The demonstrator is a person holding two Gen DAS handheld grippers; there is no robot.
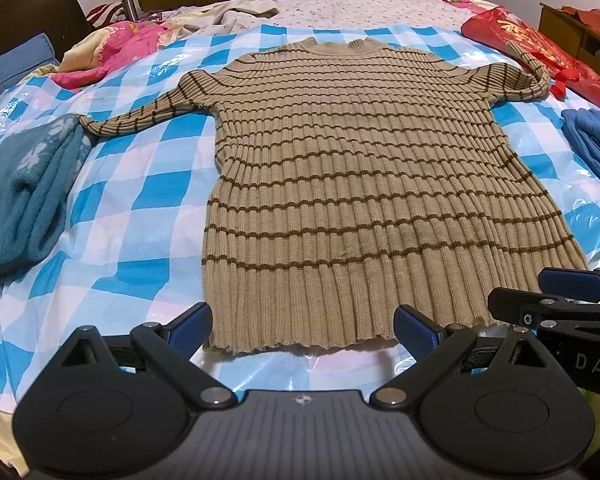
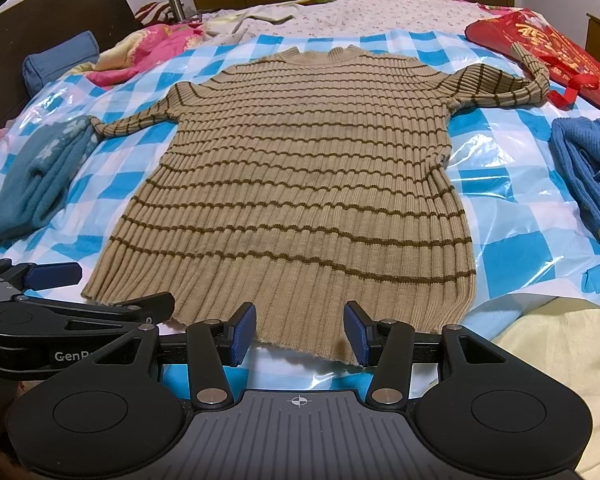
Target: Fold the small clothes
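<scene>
tan striped sweater (image 1: 360,184) flat on checked sheet (image 1: 140,208), left gripper (image 1: 303,330) and right gripper (image 2: 300,332) both spread wide, empty, at hem, "GenR" lettering on left gripper body, "DAS" on right

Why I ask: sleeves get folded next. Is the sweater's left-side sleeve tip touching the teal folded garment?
Touching. In the left wrist view the striped sweater sleeve tip runs right up against the teal folded garment, no checked sheet between.

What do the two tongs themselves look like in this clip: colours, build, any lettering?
Both the left tongs and right tongs are matte black with round pivot discs, silver rivets, a ribbed grey base plate and blue textured pads. Partial white lettering shows on their sides.
</scene>
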